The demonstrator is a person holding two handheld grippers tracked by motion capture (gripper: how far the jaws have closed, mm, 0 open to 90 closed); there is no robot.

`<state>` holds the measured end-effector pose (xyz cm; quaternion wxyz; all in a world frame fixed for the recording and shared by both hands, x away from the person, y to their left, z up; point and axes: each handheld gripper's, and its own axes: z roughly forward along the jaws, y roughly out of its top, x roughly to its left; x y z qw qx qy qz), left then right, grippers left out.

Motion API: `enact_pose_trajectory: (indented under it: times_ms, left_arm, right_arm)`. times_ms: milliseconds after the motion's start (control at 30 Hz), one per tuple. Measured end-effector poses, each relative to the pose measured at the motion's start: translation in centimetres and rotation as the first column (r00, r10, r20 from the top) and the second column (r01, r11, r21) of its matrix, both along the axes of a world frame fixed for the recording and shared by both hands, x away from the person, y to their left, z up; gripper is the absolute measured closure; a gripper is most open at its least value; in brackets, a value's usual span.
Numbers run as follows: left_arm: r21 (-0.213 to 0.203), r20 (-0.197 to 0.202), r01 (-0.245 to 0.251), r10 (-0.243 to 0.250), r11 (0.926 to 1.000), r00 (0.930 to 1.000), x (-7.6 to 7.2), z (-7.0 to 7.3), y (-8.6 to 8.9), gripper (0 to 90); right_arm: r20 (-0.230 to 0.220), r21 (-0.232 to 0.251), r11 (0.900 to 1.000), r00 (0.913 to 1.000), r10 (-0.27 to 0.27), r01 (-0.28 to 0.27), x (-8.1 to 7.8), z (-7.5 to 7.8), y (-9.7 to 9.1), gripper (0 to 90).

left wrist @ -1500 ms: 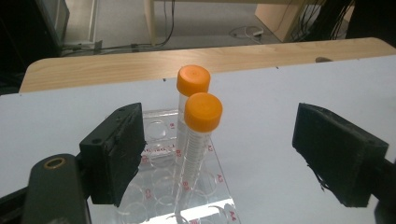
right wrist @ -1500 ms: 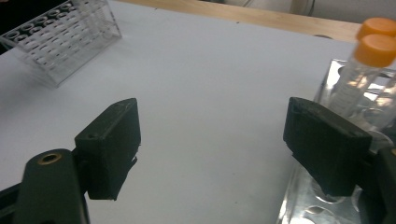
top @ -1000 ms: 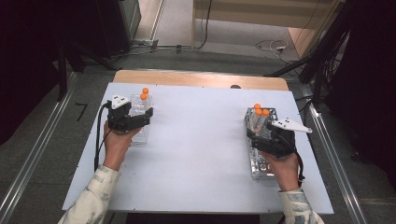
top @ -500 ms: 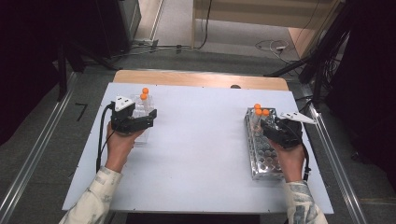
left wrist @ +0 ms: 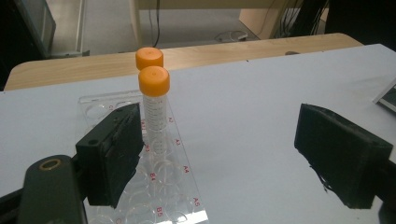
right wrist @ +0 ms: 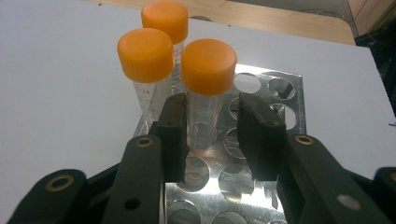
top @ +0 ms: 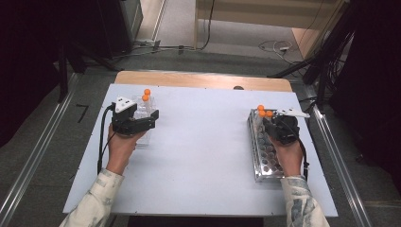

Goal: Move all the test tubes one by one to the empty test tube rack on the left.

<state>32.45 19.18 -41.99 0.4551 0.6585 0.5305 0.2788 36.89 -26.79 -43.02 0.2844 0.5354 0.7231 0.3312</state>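
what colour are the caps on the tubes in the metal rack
Orange. All three caps on the tubes in the metal rack are plain orange, clearest in the right gripper view.

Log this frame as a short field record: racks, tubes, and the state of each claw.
surface: white table top
left rack: clear plastic rack, two orange-capped clear tubes upright in it
right rack: shiny metal rack with round holes, three orange-capped tubes upright at its far end
left claw: open wide, nearest tube beside one jaw
right claw: open, jaws on either side of nearest tube, with a gap

white table (top: 203,142), clear rack (left wrist: 154,186), metal rack (top: 263,161)
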Motion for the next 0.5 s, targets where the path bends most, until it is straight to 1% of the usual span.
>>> enact_pose_trajectory:
  times_ms: [100, 233, 300, 433, 500]
  left_arm:
    - [0.0, 0.0, 0.001, -0.001, 1.0, 1.0, -0.01, 0.01, -0.06, 15.7]
    - [0.002, 0.002, 0.006, -0.006, 1.0, 1.0, -0.07, 0.06, -0.06, 15.7]
    - [0.0, 0.003, 0.007, -0.007, 1.0, 1.0, -0.1, 0.08, -0.08, 15.6]
    - [0.0, 0.006, 0.01, -0.01, 0.9999, 0.9999, -0.22, 0.17, -0.13, 15.6]
    - [0.001, 0.008, 0.012, -0.012, 0.9999, 0.9999, -0.27, 0.23, -0.15, 15.6]
  right_arm:
    - [-0.013, -0.026, 0.9997, 0.9999, -0.001, 0.001, 0.37, -0.07, 0.33, 63.4]
    - [-0.036, -0.038, 0.9993, 0.9994, 0.001, -0.002, 0.7, -0.17, 0.54, 66.0]
    - [-0.038, -0.049, 0.9988, 0.9993, 0.006, -0.008, 0.78, -0.23, 0.63, 67.8]
    - [-0.039, -0.047, 0.9988, 0.9992, 0.013, -0.014, 0.79, -0.22, 0.68, 70.5]
    - [-0.039, -0.037, 0.9991, 0.9991, 0.017, -0.018, 0.77, -0.18, 0.61, 71.1]
